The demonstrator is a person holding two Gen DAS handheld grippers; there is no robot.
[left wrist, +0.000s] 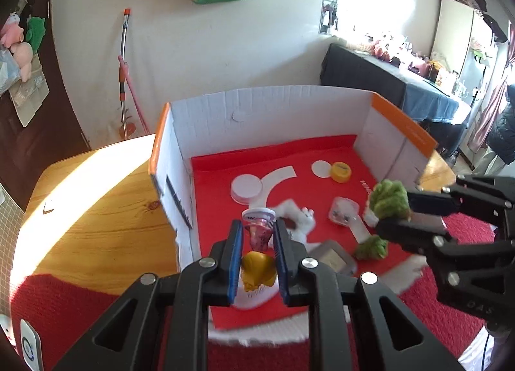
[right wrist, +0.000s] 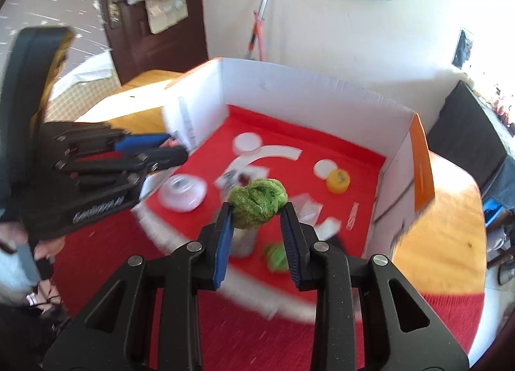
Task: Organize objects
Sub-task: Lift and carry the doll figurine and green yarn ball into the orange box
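A white cardboard box [left wrist: 267, 107] with a red floor holds small items. My left gripper [left wrist: 257, 227] is shut on a small pink cup with a white lid [left wrist: 259, 226], held above the box floor near its left wall; a yellow toy [left wrist: 257, 271] lies under it. My right gripper [right wrist: 257, 210] is shut on a green fuzzy ball [right wrist: 257, 202] above the box's middle. It also shows in the left wrist view [left wrist: 389, 198]. A second green fuzzy piece [right wrist: 276, 256] lies on the floor below.
In the box lie a yellow lid [left wrist: 341, 172], a clear round lid [right wrist: 183, 192], a clear packet [left wrist: 344, 211] and a white plush [left wrist: 302, 219]. The box stands on a wooden table [left wrist: 90, 197] with a red cloth [right wrist: 251, 332] in front.
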